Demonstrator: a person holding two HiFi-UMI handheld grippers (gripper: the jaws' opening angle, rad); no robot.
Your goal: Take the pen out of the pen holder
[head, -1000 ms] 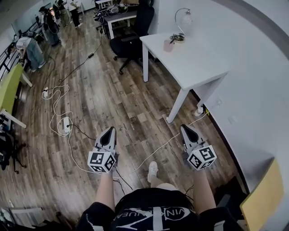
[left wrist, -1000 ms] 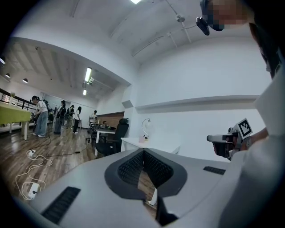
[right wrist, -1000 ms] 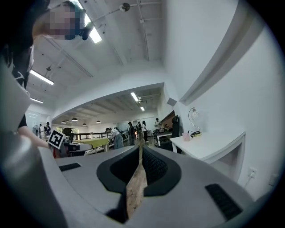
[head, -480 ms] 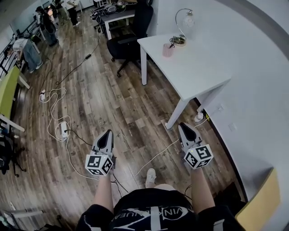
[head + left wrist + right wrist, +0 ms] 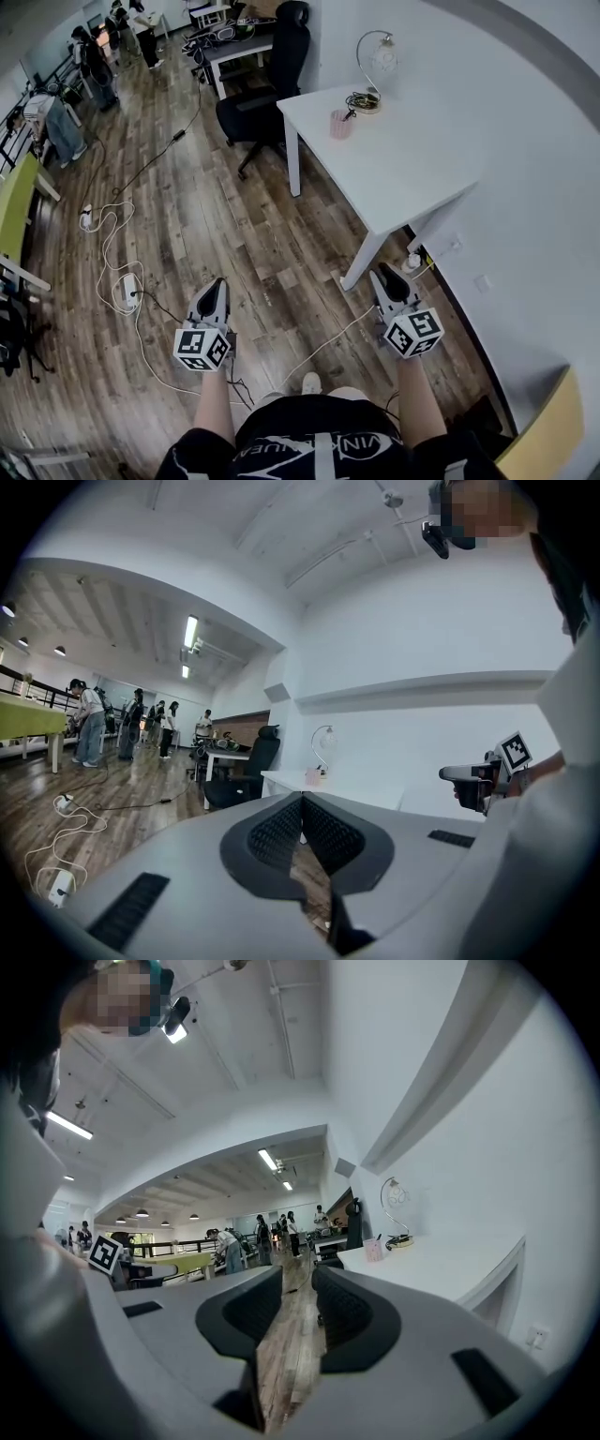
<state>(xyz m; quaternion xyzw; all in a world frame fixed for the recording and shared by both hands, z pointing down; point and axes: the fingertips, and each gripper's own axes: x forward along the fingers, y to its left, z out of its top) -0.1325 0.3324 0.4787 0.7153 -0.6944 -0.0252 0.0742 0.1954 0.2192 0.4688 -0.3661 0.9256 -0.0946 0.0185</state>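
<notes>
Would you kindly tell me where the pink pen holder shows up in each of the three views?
Head view: the pen holder is at upper centre, on the far end of the white table, beside the desk lamp.
Left gripper view: pen holder near centre, small, below the desk lamp.
Right gripper view: pen holder right of centre, left of the desk lamp.
Shared landmark: the desk lamp.

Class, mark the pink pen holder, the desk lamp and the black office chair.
pink pen holder (image 5: 340, 125), head view, the cup's side wall.
desk lamp (image 5: 382, 59), head view, its shade.
black office chair (image 5: 246, 110), head view, its seat.
</notes>
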